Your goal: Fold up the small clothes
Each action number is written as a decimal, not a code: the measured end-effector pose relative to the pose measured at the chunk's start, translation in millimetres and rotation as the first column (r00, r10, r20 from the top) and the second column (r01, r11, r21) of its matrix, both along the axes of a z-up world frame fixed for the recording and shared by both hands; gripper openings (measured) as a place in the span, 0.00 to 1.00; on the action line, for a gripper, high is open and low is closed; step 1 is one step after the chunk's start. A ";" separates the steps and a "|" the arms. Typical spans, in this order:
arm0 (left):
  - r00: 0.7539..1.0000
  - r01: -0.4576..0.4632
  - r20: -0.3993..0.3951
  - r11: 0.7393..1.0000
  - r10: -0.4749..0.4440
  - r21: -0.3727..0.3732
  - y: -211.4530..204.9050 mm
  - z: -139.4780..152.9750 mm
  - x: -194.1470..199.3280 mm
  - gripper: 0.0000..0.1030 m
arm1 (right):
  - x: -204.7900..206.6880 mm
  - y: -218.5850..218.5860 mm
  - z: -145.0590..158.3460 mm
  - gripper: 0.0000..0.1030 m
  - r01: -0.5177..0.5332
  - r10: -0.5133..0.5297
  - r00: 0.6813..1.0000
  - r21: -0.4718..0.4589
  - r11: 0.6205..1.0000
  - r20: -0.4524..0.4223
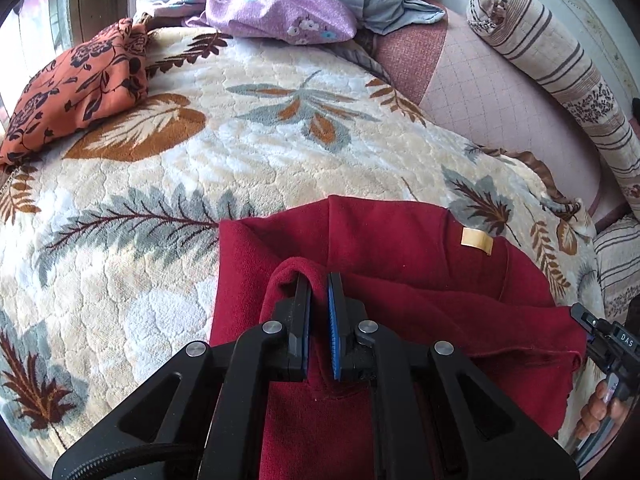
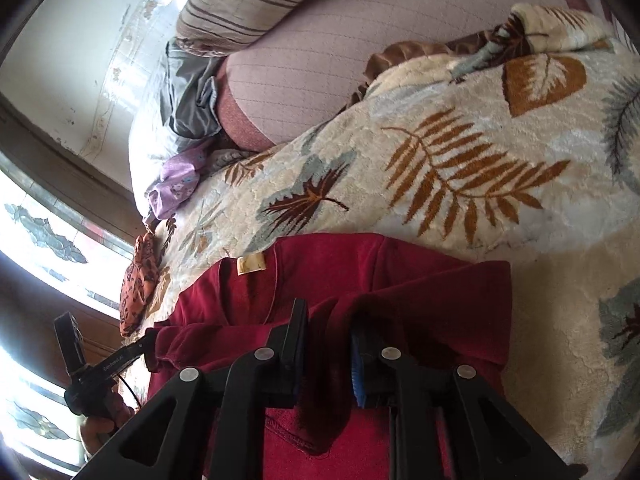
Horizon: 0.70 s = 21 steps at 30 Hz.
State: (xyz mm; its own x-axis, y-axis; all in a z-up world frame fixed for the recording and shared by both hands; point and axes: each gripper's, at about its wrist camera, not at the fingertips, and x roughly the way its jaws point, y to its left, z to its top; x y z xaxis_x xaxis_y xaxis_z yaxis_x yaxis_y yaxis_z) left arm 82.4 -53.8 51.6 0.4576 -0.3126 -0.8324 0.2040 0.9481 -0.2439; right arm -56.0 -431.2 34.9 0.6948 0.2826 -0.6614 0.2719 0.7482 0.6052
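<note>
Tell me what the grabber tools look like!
Both are black. The left gripper and right gripper each have black linkage bars with round silver rivets and jaws lined with blue ribbed padding. One handle says "DAS" in white. Bare fingers hold it, no sleeve showing.

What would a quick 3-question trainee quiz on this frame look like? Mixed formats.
1. True or false: the left gripper is pinching a fold of the red garment.
2. The tan label sits on: A) the orange floral cloth B) the red garment C) the striped bolster.
3. Fill in: the garment lies on a leaf-patterned ____.

Key: 1 true; 2 B; 3 blanket.
</note>
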 end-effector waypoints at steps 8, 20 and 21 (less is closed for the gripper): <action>0.999 0.037 0.006 0.999 -0.037 -0.038 3.4 22.5 -9.1 0.38 | -31.7 -10.6 30.9 0.42 0.035 -0.031 0.995 -0.038 0.999 0.090; 0.993 0.102 0.057 0.994 -0.099 -0.049 12.0 34.8 -49.2 0.56 | -59.7 67.0 29.4 0.42 -0.213 0.231 0.973 -0.328 0.921 0.018; 0.993 0.101 0.059 0.993 -0.098 -0.058 13.2 33.7 -52.4 0.56 | -57.1 72.7 26.2 0.42 -0.230 0.248 0.969 -0.363 0.903 0.004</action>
